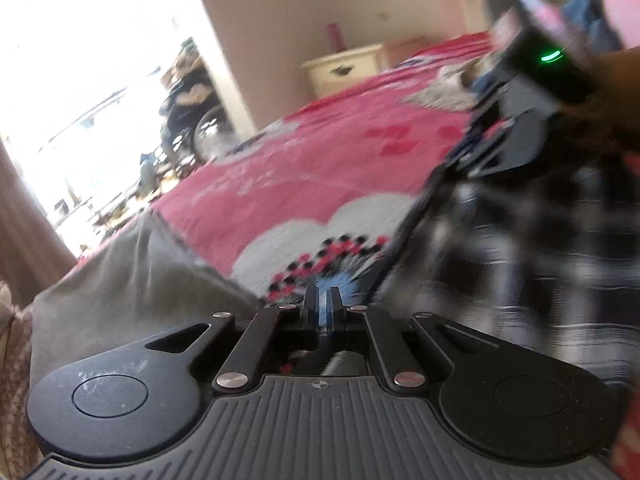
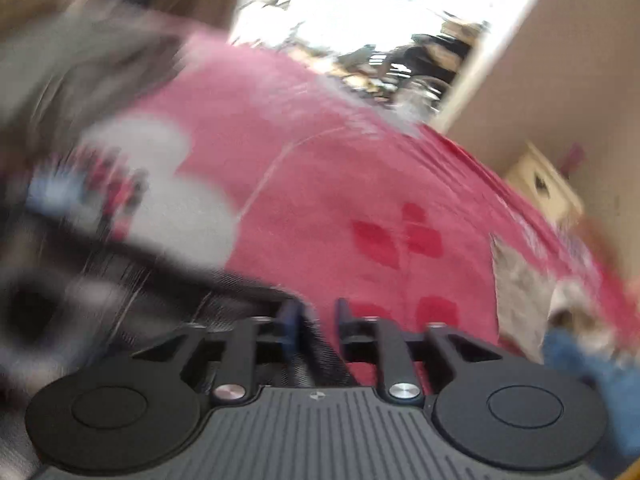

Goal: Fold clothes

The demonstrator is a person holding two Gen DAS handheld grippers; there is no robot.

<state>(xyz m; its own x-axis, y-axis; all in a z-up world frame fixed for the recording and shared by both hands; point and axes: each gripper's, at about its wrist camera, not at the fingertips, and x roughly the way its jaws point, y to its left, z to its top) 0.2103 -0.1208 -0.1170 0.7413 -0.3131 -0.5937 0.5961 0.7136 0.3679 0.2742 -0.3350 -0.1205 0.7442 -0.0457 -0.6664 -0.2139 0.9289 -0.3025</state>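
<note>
A black-and-white checked garment lies blurred across the pink bedspread on the right. Its dark edge runs down to my left gripper, whose fingers are pressed together with a strip of cloth showing just behind them. In the left wrist view, a hand holds my right gripper at the garment's far corner. In the right wrist view, the right gripper is shut on a dark fold of the same garment, which trails off to the left. Both views are smeared by motion.
A grey garment lies bunched at the bed's left side. Beige cloth and blue denim sit near the bed's far end. A cream bedside cabinet stands by the wall, and a bright doorway opens beyond.
</note>
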